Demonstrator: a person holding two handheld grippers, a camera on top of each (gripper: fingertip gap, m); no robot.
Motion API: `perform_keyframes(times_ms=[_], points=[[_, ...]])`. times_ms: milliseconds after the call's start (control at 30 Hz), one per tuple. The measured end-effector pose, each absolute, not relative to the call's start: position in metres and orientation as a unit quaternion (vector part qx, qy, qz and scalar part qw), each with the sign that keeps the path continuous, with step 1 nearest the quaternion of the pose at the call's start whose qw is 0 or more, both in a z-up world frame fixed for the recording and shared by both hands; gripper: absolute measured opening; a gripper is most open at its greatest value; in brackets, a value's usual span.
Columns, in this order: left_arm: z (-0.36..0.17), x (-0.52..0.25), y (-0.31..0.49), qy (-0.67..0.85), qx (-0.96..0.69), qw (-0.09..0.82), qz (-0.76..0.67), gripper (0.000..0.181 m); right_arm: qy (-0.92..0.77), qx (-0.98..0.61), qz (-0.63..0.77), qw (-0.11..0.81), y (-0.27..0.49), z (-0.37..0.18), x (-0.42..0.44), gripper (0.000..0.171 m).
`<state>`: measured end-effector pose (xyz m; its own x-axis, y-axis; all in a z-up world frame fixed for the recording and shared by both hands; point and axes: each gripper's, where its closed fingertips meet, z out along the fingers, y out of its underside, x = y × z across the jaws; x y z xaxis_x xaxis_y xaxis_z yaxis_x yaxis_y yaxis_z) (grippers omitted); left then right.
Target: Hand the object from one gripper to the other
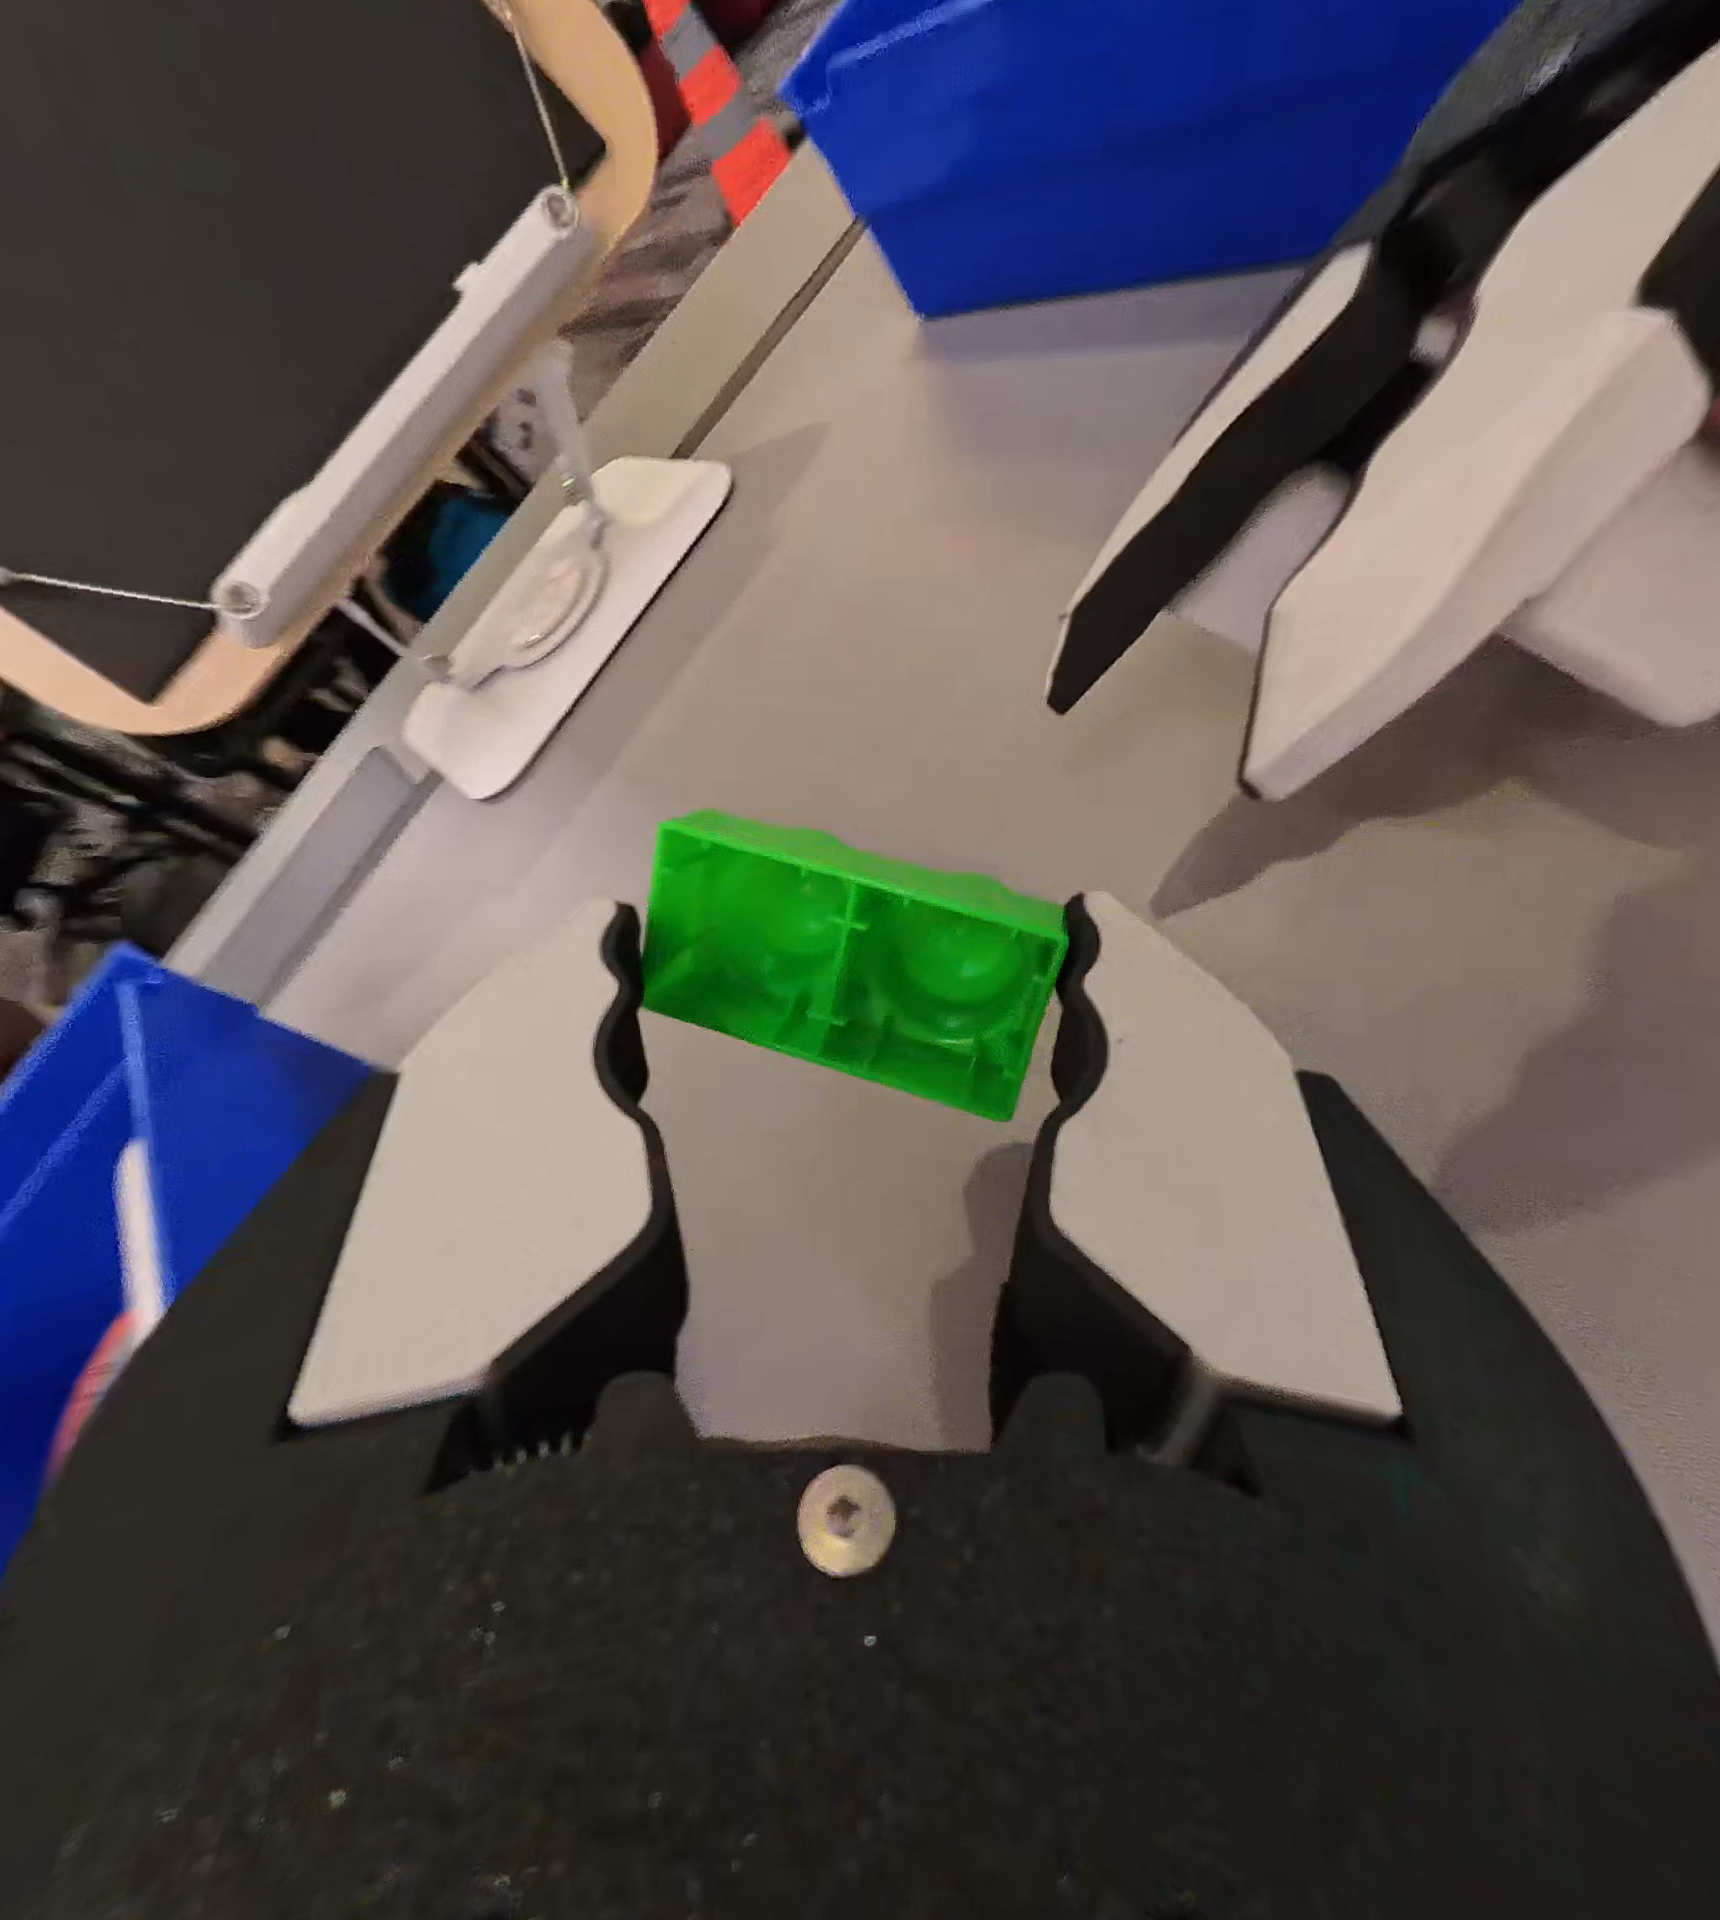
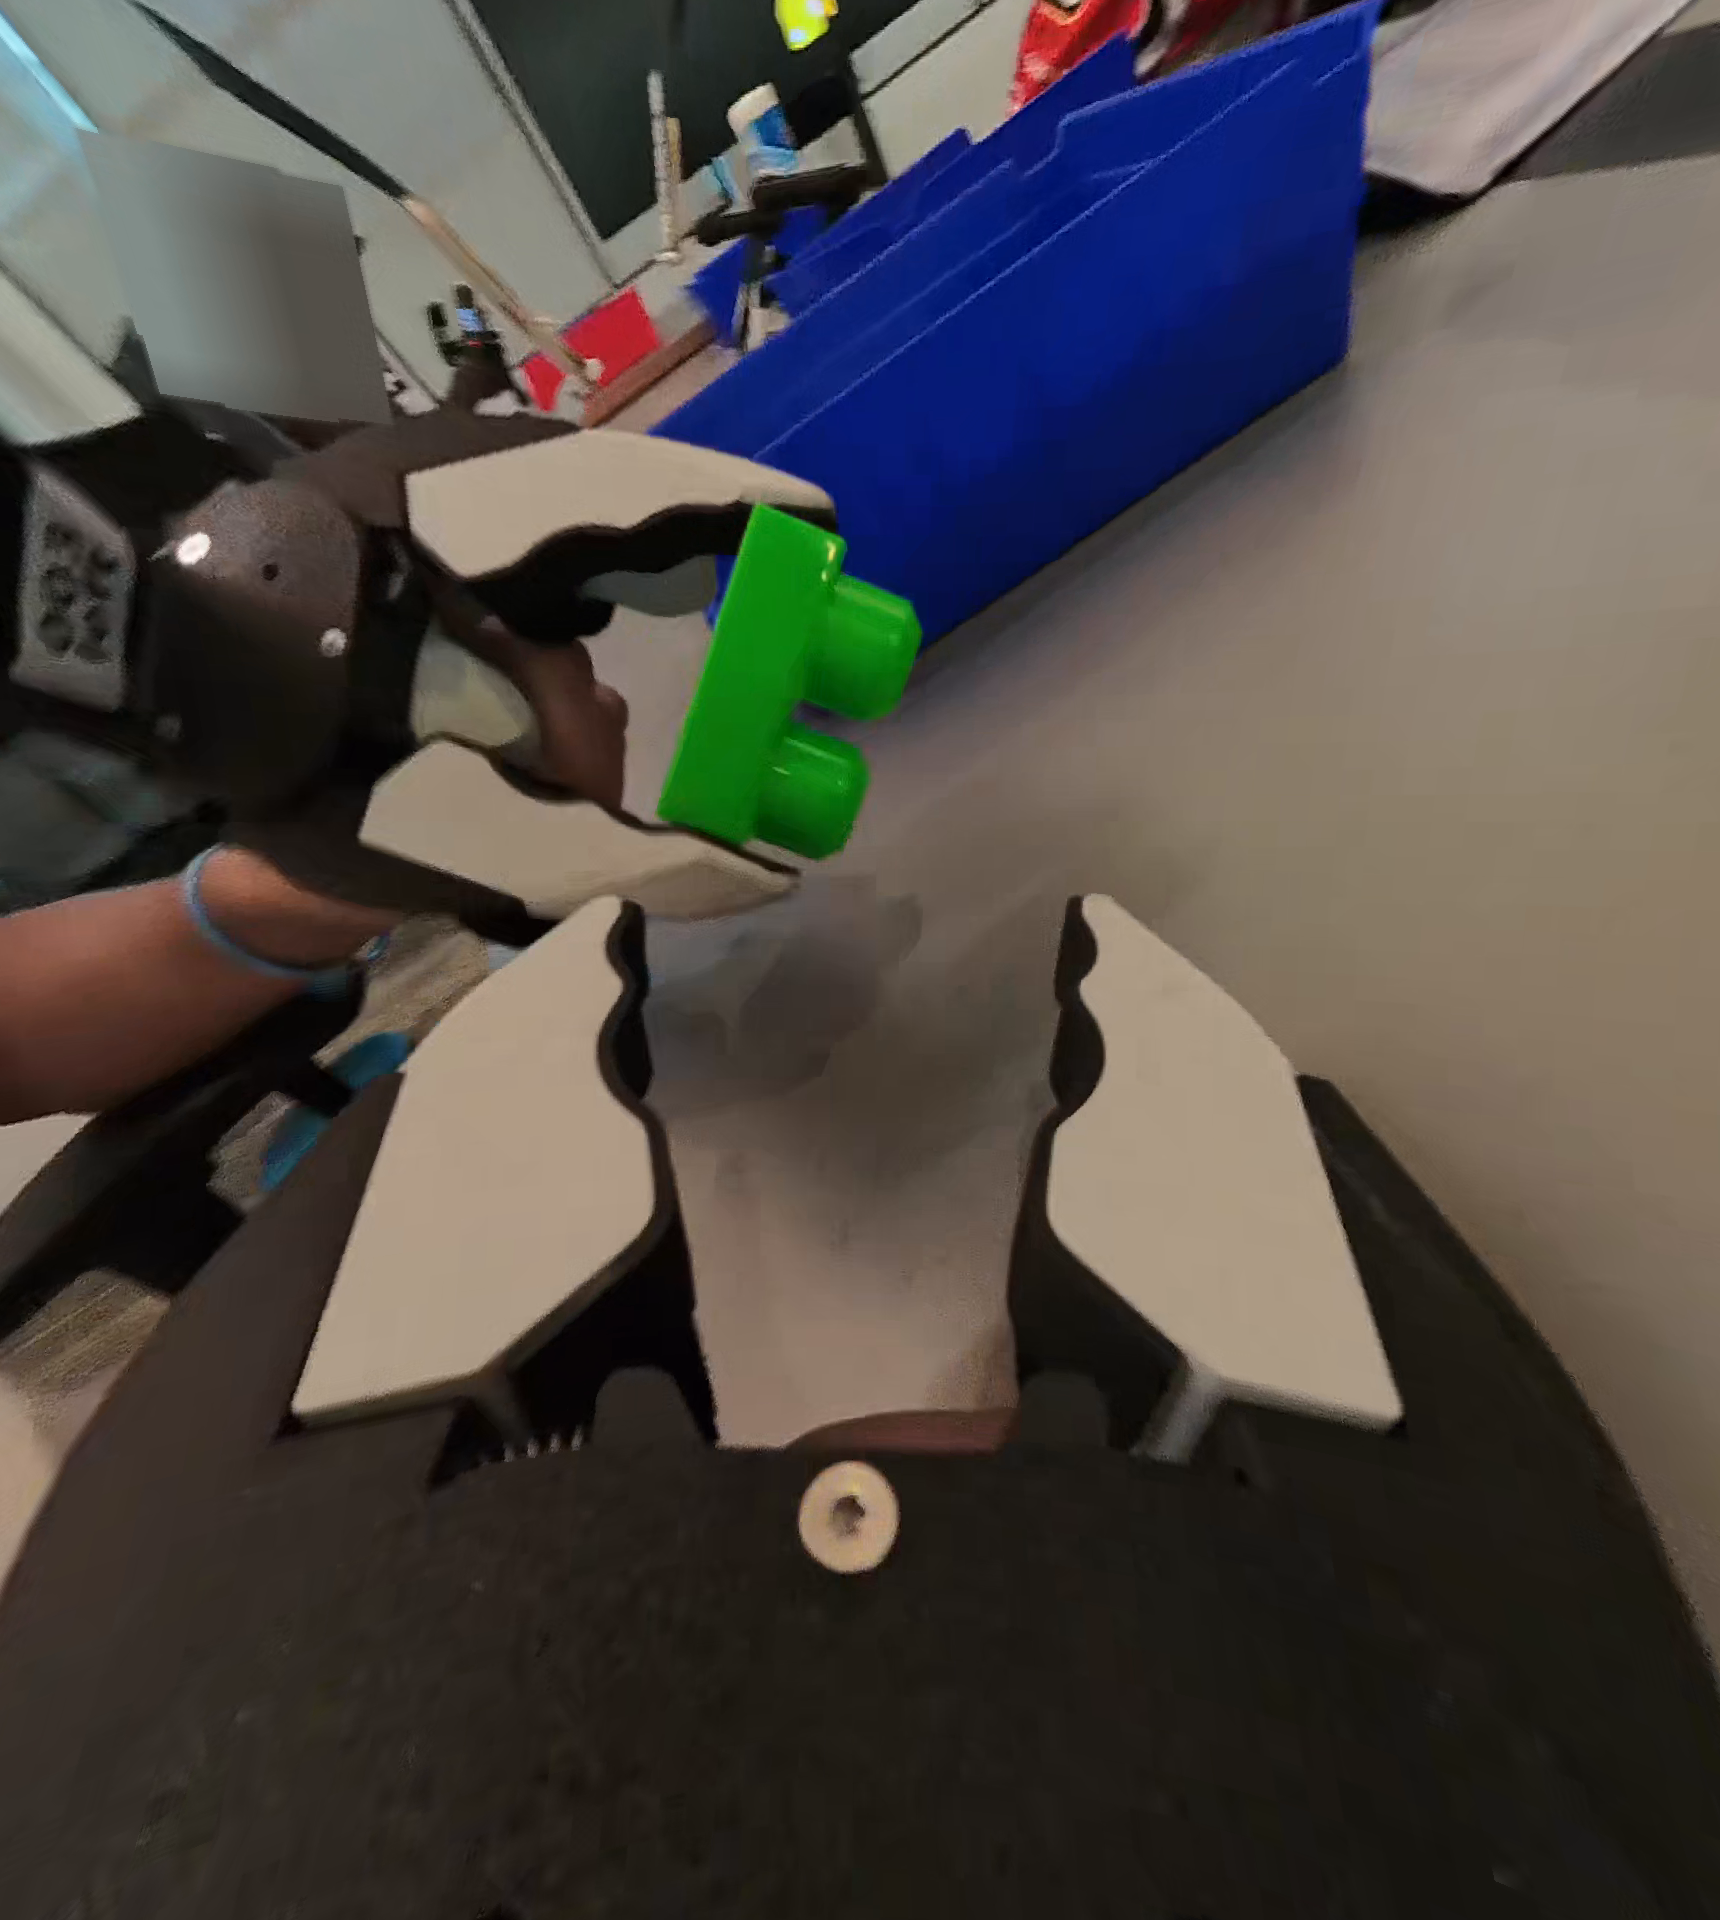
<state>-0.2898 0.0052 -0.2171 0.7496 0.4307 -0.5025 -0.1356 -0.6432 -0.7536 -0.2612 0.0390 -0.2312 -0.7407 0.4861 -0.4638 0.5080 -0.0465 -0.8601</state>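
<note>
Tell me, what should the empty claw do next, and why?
Probably bring the right gripper, open and empty, forward and left around the studs of the green brick. The left gripper pinches the brick's ends above the table, leaving the studs free.

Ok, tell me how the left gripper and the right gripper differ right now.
The left gripper is shut on the green plastic two-stud building brick, clamped by its short ends; the right gripper is open with nothing between its fingers. The left gripper holds its brick above the grey table, studs pointing away from it; the right gripper sits apart from the brick, not touching it. Both share grey fingers with wavy black pads on black bodies.
</note>
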Motion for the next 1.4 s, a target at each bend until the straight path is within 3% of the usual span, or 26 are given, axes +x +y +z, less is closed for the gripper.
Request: perform_keyframes(times_ms=[33,133,267,367,467,700,833,1033,1233,1400], points=[[-0.220,-0.292,0.004,-0.077,-0.839,0.394,0.367,0.077,0.687,0.371,-0.625,-0.005,0.033,-0.230,-0.263,0.074],[-0.226,-0.290,0.008,-0.029,-0.837,0.350,0.419,0.077,0.678,0.394,-0.620,-0.009,0.018,-0.229,-0.268,0.072],[-0.229,-0.280,0.018,0.025,-0.832,0.312,0.458,0.077,0.677,0.399,-0.616,0.055,0.006,-0.236,-0.263,0.072],[-0.233,-0.274,0.023,0.045,-0.833,0.298,0.465,0.077,0.664,0.394,-0.630,0.079,0.005,-0.231,-0.262,0.064],[-0.234,-0.270,0.028,0.056,-0.831,0.295,0.467,0.077,0.673,0.394,-0.621,0.078,0.009,-0.235,-0.264,0.042],[-0.240,-0.268,0.030,0.049,-0.832,0.304,0.461,0.077,0.685,0.396,-0.602,0.108,0.013,-0.243,-0.262,0.039],[-0.240,-0.267,0.026,0.043,-0.836,0.305,0.453,0.066,0.697,0.401,-0.591,0.066,0.027,-0.243,-0.271,0.038],[-0.233,-0.257,0.023,-0.023,-0.856,0.411,0.314,0.052,0.753,0.364,-0.542,-0.078,0.065,-0.246,-0.284,0.036],[-0.219,-0.262,0.021,-0.012,-0.831,0.439,0.341,0.037,0.758,0.367,-0.539,0.007,0.044,-0.251,-0.260,0.036],[-0.224,-0.259,0.023,0.011,-0.835,0.415,0.362,0.030,0.777,0.348,-0.525,0.022,0.027,-0.256,-0.249,0.036]])
